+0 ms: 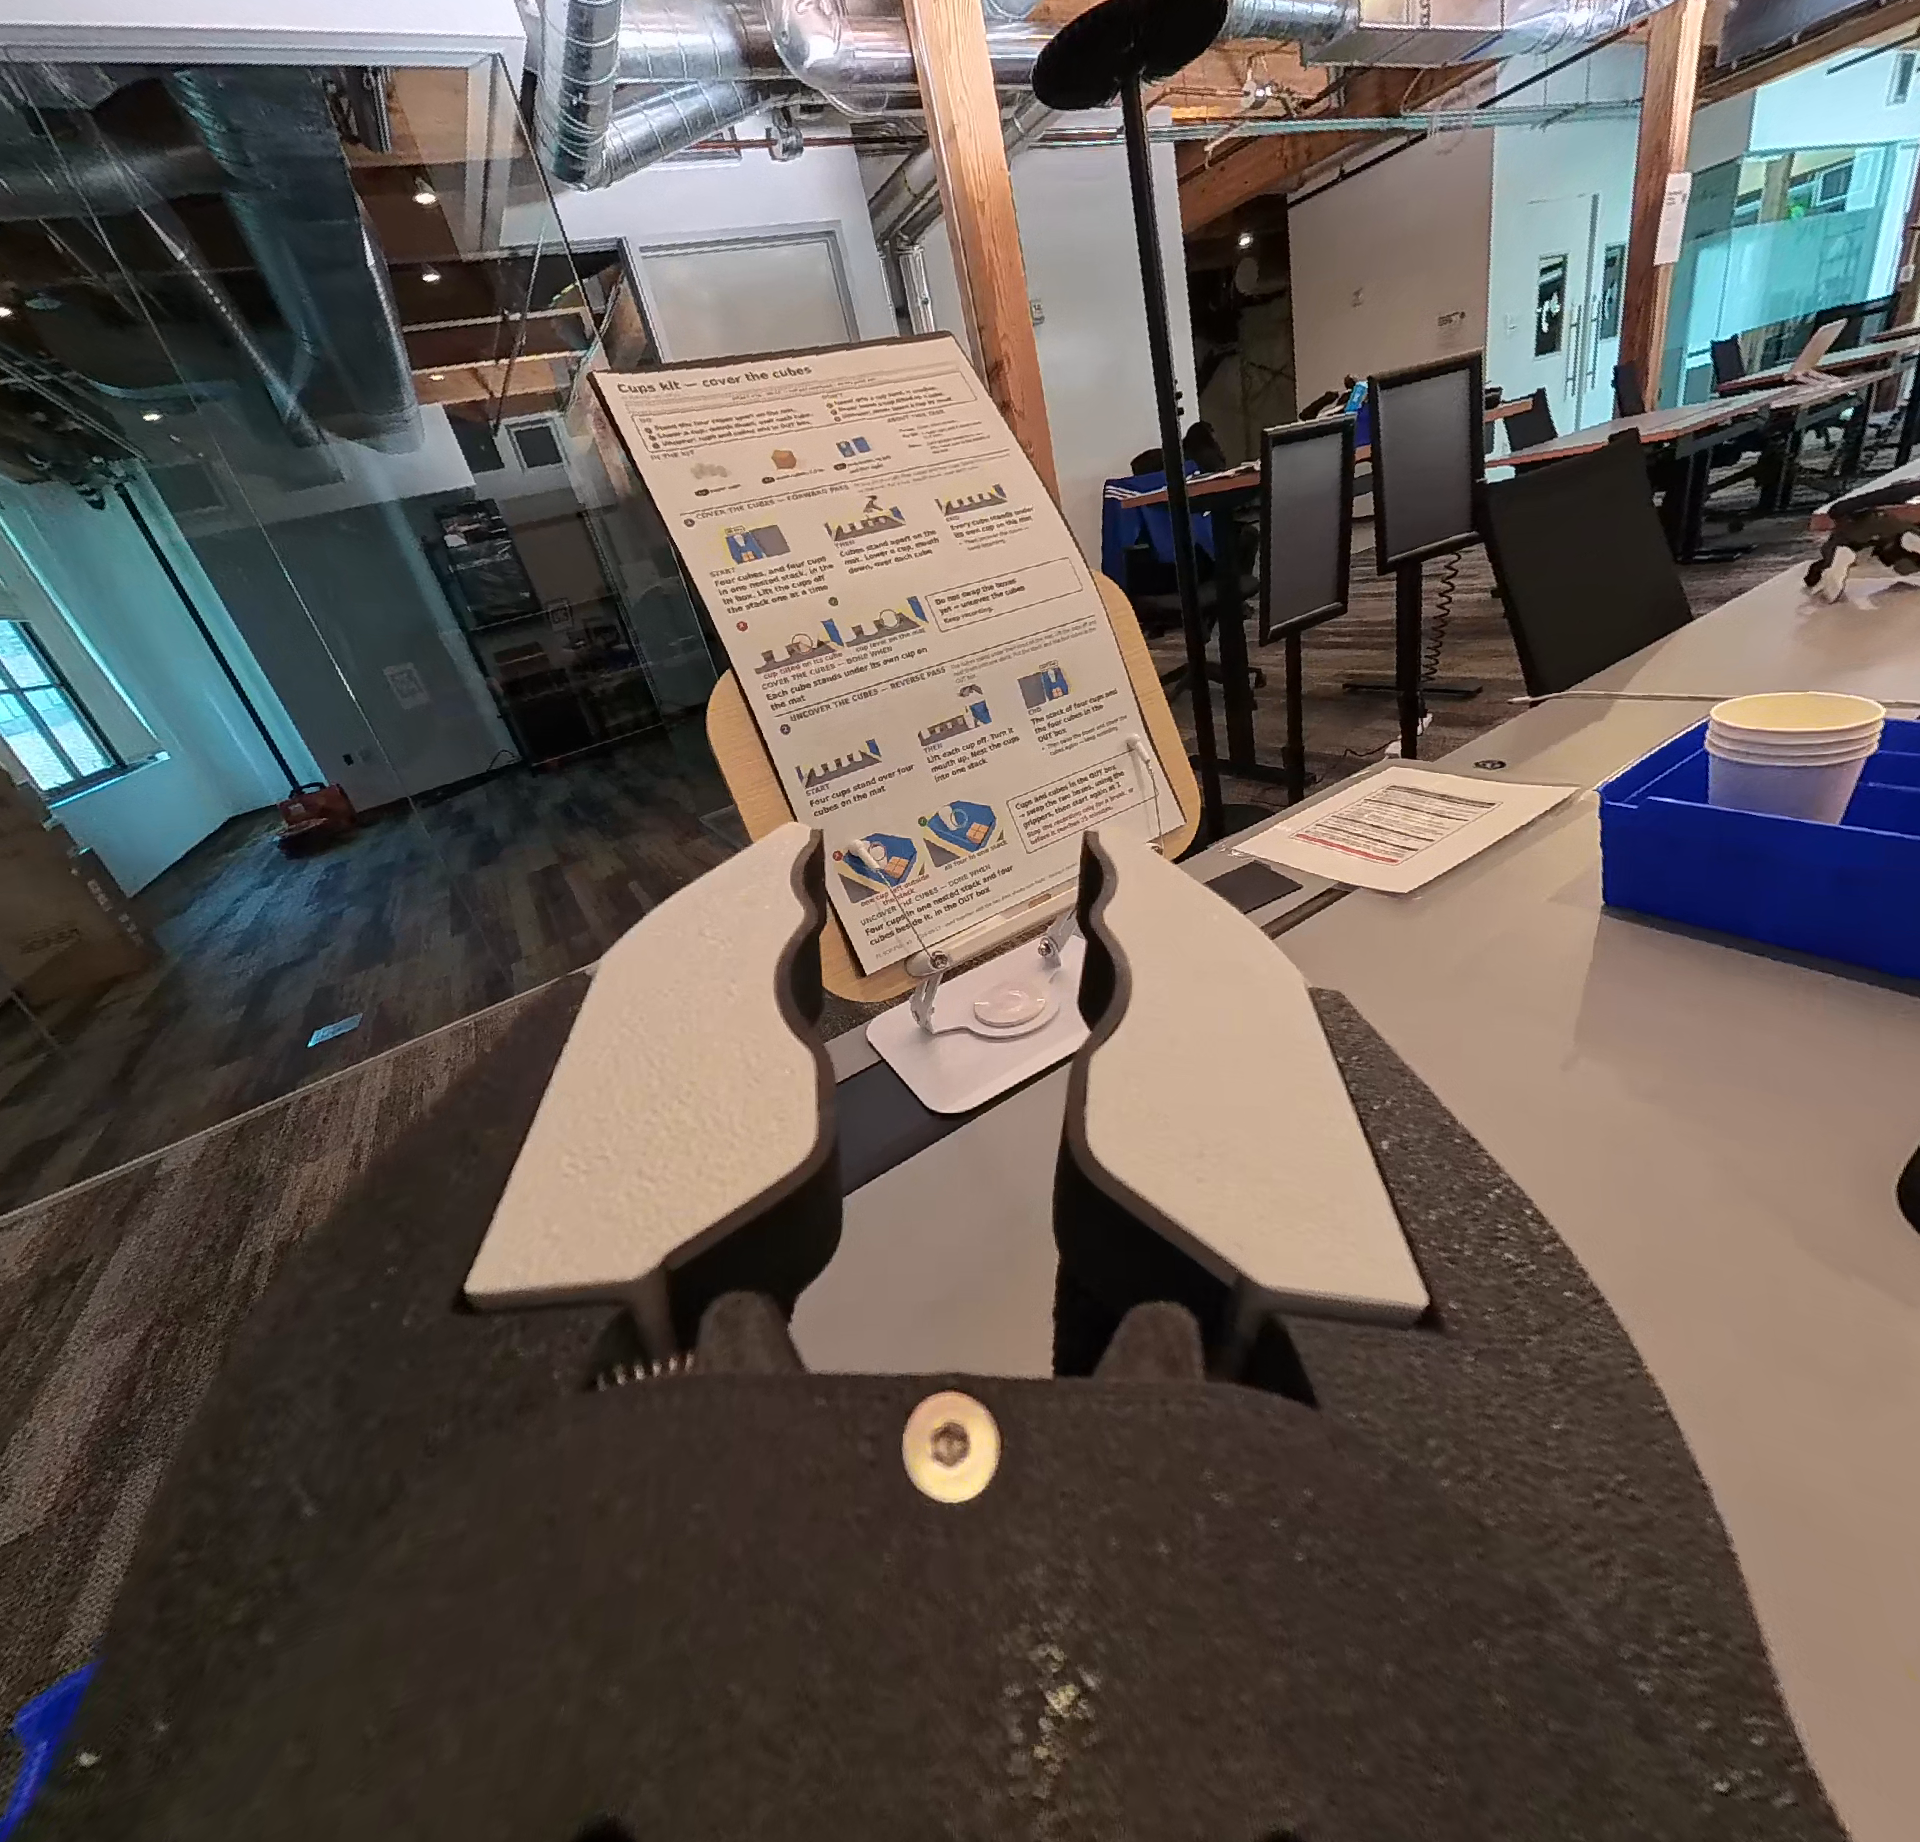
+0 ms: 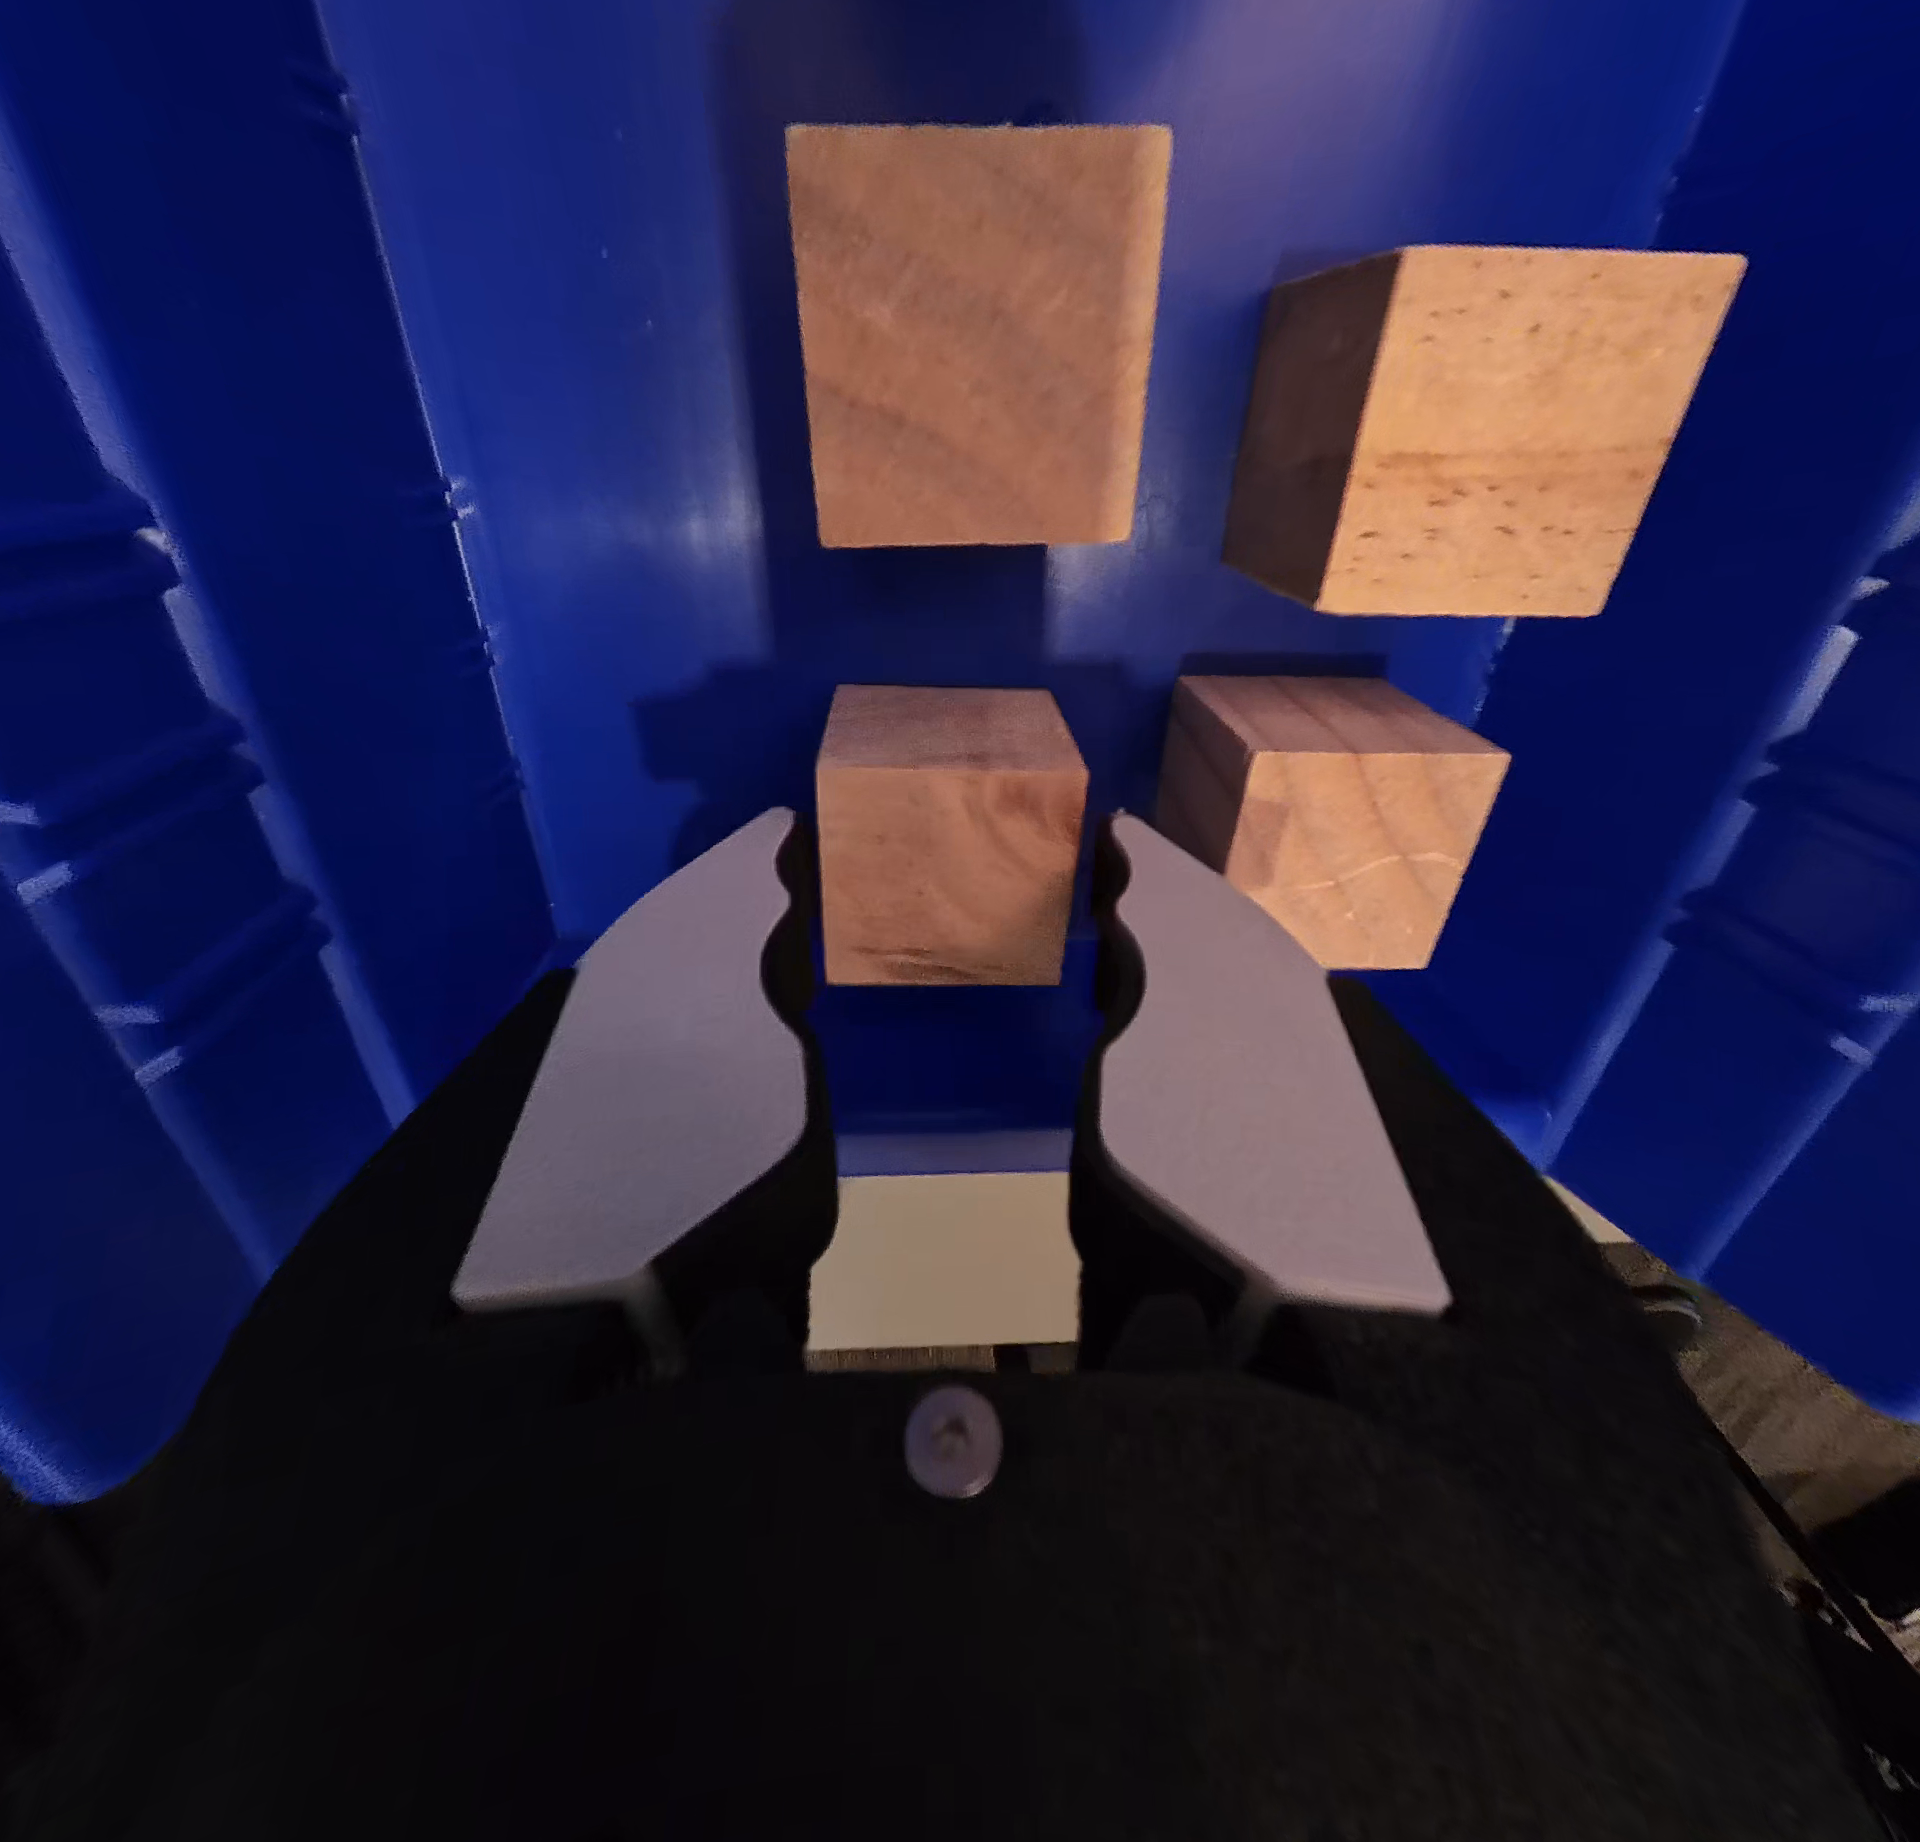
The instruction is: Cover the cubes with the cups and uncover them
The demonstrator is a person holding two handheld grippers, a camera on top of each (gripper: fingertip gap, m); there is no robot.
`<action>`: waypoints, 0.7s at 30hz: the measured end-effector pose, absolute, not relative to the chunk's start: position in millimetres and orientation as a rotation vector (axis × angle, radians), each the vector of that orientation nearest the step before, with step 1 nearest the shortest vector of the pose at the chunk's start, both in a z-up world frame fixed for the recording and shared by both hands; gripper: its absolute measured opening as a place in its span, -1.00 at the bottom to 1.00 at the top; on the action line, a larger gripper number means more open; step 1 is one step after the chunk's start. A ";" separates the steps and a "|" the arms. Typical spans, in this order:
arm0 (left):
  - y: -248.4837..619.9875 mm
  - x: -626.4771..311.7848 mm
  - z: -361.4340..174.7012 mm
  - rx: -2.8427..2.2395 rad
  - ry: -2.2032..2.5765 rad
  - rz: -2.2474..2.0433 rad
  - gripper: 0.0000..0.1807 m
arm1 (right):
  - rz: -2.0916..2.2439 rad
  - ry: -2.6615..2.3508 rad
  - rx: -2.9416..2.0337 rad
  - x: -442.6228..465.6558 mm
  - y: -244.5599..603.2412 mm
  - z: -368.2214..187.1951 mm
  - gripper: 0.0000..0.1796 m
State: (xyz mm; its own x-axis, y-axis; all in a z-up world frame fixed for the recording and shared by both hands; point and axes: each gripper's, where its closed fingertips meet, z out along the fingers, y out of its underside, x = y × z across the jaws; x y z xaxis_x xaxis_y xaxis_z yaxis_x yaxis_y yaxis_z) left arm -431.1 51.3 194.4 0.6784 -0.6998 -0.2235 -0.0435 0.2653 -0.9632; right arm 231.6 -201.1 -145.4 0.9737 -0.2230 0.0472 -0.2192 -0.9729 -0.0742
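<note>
Right gripper (image 2: 948, 857) spread, straddling the nearest cube (image 2: 951, 842) inside the blue bin (image 2: 416, 442), not yet clamped; best squeezed on flat opposite faces, then raised straight; four cubes counted; left gripper (image 1: 948, 893) parted, empty; four nested cups (image 1: 1789, 753) in bin.

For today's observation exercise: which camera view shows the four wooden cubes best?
The right wrist view: all four light wooden cubes lie in the blue plastic bin, right ahead of the open right gripper. The left wrist view shows no cubes.
</note>
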 end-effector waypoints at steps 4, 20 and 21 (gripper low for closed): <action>50.4 -430.3 194.5 -1.242 0.731 -0.504 -0.49 | -0.086 0.359 -2.911 231.4 -196.2 -121.3 -0.41; 12.4 -364.3 212.8 -1.136 0.868 -0.573 -0.50 | -0.430 0.187 -2.702 355.4 -176.4 -55.4 -0.44; 11.3 -362.2 212.0 -1.158 0.878 -0.564 -0.50 | -0.431 0.191 -2.740 360.8 -175.0 -62.8 -0.44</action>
State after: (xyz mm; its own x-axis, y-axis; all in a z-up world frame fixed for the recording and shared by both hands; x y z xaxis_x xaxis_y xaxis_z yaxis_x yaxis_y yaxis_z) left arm -362.2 11.3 212.0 0.5569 -0.7753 -0.2979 -0.0515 0.3257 -0.9441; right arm 360.8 -175.0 -62.8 0.9444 -0.1857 0.2715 -0.0762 -0.9264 -0.3687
